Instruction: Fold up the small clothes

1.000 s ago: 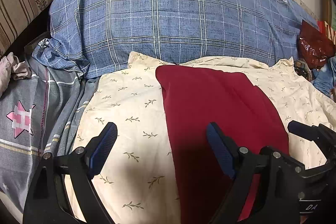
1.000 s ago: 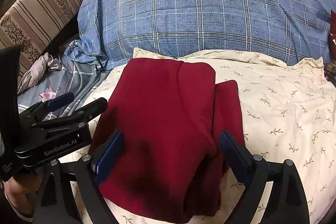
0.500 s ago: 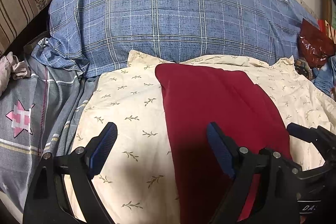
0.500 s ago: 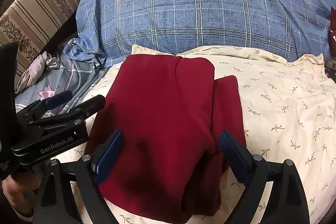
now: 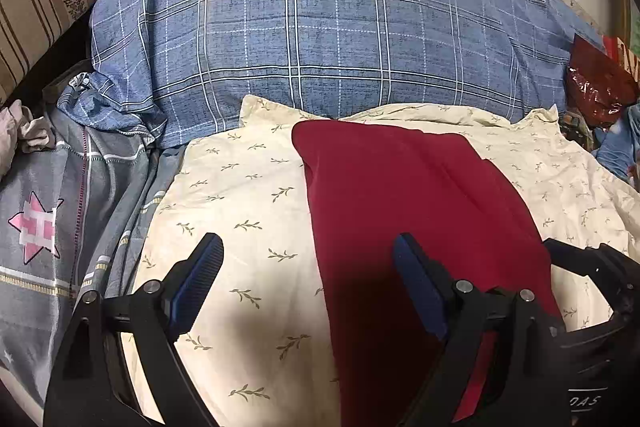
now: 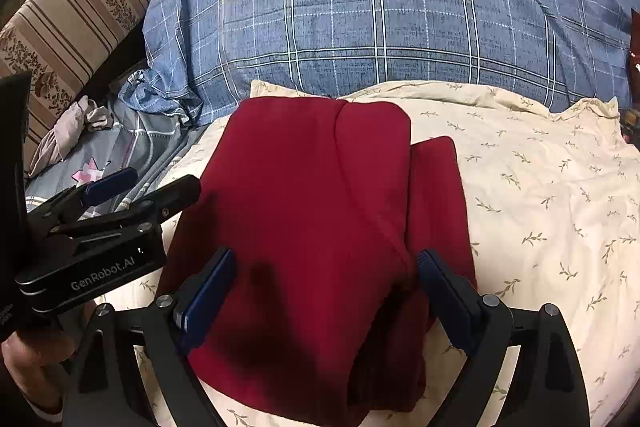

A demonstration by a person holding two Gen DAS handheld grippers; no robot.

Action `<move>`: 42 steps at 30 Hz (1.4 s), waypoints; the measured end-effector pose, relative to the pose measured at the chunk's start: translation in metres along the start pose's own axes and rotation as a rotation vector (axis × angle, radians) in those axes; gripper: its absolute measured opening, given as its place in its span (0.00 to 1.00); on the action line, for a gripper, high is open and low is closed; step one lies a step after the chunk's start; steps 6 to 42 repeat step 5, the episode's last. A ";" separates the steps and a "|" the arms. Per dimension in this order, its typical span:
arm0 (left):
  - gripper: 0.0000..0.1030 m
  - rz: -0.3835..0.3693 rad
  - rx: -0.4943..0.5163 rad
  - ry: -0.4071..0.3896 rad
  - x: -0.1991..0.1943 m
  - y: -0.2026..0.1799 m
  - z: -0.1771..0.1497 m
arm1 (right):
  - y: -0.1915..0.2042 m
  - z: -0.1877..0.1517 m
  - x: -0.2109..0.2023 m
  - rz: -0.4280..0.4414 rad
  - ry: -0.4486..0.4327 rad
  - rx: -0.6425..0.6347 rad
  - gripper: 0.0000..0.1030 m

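Right wrist view: folded red garment (image 6: pixel 320 211) between spread right hand-held gripper (image 6: pixel 324 291) fingers.

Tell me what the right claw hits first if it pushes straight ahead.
Most likely the folded red garment: the open right claw hangs just above it, with it between the fingers. Depth is unclear.
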State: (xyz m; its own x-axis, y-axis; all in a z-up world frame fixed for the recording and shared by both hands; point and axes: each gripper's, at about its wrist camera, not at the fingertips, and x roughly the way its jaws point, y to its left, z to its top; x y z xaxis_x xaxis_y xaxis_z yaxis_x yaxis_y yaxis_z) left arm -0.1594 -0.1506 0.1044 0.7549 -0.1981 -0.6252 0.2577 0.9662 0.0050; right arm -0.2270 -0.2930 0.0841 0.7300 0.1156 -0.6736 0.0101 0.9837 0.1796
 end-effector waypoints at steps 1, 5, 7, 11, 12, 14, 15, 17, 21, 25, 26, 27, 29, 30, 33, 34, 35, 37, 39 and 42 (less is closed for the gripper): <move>0.85 -0.003 0.003 -0.005 -0.001 0.000 0.000 | 0.000 -0.001 0.001 0.002 0.003 -0.001 0.90; 0.85 -0.011 -0.004 -0.007 -0.001 0.003 0.000 | -0.002 0.001 0.001 0.004 0.008 -0.002 0.90; 0.85 -0.011 -0.004 -0.007 -0.001 0.003 0.000 | -0.002 0.001 0.001 0.004 0.008 -0.002 0.90; 0.85 -0.011 -0.004 -0.007 -0.001 0.003 0.000 | -0.002 0.001 0.001 0.004 0.008 -0.002 0.90; 0.85 -0.011 -0.004 -0.007 -0.001 0.003 0.000 | -0.002 0.001 0.001 0.004 0.008 -0.002 0.90; 0.85 -0.011 -0.004 -0.007 -0.001 0.003 0.000 | -0.002 0.001 0.001 0.004 0.008 -0.002 0.90; 0.85 -0.011 -0.004 -0.007 -0.001 0.003 0.000 | -0.002 0.001 0.001 0.004 0.008 -0.002 0.90; 0.85 -0.011 -0.004 -0.007 -0.001 0.003 0.000 | -0.002 0.001 0.001 0.004 0.008 -0.002 0.90; 0.85 -0.011 -0.004 -0.007 -0.001 0.003 0.000 | -0.002 0.001 0.001 0.004 0.008 -0.002 0.90; 0.85 -0.011 -0.004 -0.007 -0.001 0.003 0.000 | -0.002 0.001 0.001 0.004 0.008 -0.002 0.90; 0.85 -0.011 -0.004 -0.007 -0.001 0.003 0.000 | -0.002 0.001 0.001 0.004 0.008 -0.002 0.90; 0.85 -0.011 -0.004 -0.007 -0.001 0.003 0.000 | -0.002 0.001 0.001 0.004 0.008 -0.002 0.90; 0.85 -0.011 -0.004 -0.007 -0.001 0.003 0.000 | -0.002 0.001 0.001 0.004 0.008 -0.002 0.90; 0.85 -0.011 -0.004 -0.007 -0.001 0.003 0.000 | -0.002 0.001 0.001 0.004 0.008 -0.002 0.90; 0.85 -0.011 -0.004 -0.007 -0.001 0.003 0.000 | -0.002 0.001 0.001 0.004 0.008 -0.002 0.90; 0.85 -0.011 -0.004 -0.007 -0.001 0.003 0.000 | -0.002 0.001 0.001 0.004 0.008 -0.002 0.90; 0.85 -0.011 -0.004 -0.007 -0.001 0.003 0.000 | -0.002 0.001 0.001 0.004 0.008 -0.002 0.90; 0.85 -0.011 -0.004 -0.007 -0.001 0.003 0.000 | -0.002 0.001 0.001 0.004 0.008 -0.002 0.90; 0.85 -0.011 -0.004 -0.007 -0.001 0.003 0.000 | -0.002 0.001 0.001 0.004 0.008 -0.002 0.90; 0.85 -0.011 -0.004 -0.007 -0.001 0.003 0.000 | -0.002 0.001 0.001 0.004 0.008 -0.002 0.90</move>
